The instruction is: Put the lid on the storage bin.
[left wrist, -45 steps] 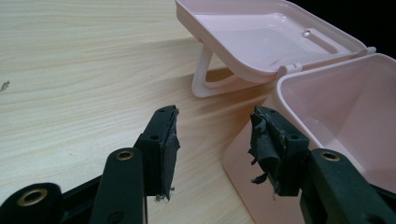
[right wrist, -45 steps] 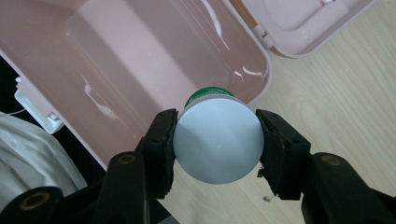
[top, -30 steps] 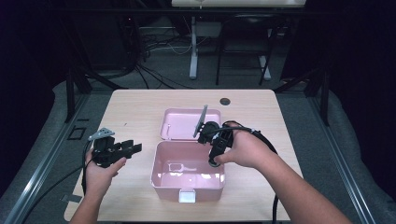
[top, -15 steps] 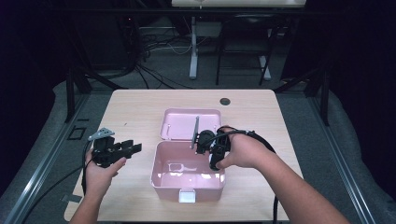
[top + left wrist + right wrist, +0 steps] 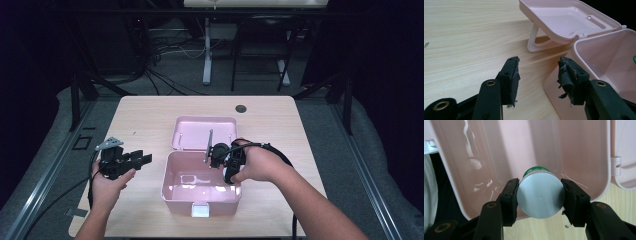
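Worktop [image 5: 150,120] in high view: pale wood, w/ a pink box [image 5: 200,200] open near its middle, lid [image 5: 202,132] flipped back flat at the box's 12 o'clock. Right gripper [image 5: 220,159] sits over the box's back-right corner, approx 1 o'clock of the box's centre, person's hand wrapped round it. Left gripper [image 5: 145,159] is at the box's 9 o'clock, off the box, above bare wood, fingers apart w/ nothing between.

Left gripper view: fingers [image 5: 511,75] stand wide, empty. Box wall [image 5: 559,82] lies just behind the right-hand finger; lid [image 5: 564,17] at approx 1 o'clock, its handle loop resting on the wood.

Right gripper view: fingers [image 5: 510,197] clamp a bottle [image 5: 539,196] by its grey cap, one pad on each side at 9 & 3 o'clock; a bit of green body shows past the cap at 12 o'clock. Bottle hangs over the box's open inside [image 5: 524,150], near the box's front rim.
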The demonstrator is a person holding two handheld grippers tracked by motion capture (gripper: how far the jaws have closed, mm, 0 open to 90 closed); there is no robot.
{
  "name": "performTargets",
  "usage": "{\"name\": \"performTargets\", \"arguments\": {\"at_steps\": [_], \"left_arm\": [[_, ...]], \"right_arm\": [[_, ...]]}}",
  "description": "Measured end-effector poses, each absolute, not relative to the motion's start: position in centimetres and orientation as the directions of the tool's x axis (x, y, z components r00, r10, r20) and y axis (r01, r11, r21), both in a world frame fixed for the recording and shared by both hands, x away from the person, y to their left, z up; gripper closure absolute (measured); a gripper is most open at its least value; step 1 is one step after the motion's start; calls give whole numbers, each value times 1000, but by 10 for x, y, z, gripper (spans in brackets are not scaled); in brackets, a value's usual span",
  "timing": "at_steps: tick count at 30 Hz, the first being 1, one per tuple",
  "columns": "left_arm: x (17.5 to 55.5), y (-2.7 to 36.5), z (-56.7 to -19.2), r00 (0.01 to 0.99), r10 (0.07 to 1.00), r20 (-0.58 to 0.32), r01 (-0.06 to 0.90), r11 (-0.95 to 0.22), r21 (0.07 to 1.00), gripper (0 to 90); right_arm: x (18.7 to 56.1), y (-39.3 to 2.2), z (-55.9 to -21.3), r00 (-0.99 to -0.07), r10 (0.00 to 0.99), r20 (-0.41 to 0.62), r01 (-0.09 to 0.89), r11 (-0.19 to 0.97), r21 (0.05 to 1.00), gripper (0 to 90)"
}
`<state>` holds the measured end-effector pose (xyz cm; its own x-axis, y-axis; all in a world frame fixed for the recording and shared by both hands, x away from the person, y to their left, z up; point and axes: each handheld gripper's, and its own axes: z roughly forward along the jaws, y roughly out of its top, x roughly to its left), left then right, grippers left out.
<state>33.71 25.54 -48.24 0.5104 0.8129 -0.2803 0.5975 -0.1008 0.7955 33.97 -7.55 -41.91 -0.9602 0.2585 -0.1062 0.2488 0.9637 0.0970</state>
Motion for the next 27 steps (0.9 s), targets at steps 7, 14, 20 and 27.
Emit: {"name": "performTargets", "arguments": {"at_steps": [7, 14, 20, 27], "left_arm": [[337, 255, -482, 510, 813, -280, 597, -101, 796, 507], [338, 255, -483, 510, 814, -277, 599, -105, 794, 507], [337, 255, -483, 509, 815, -278, 598, -103, 795, 506], [337, 256, -483, 507, 816, -279, 600, -101, 794, 507]], "right_arm": [[342, -76, -426, -959, 260, -115, 249, 963, 102, 500], [344, -77, -434, -960, 255, -120, 244, 965, 98, 500], [345, -78, -441, -958, 262, -120, 250, 962, 108, 500], [347, -77, -447, -956, 261, -132, 249, 963, 98, 501]]}}
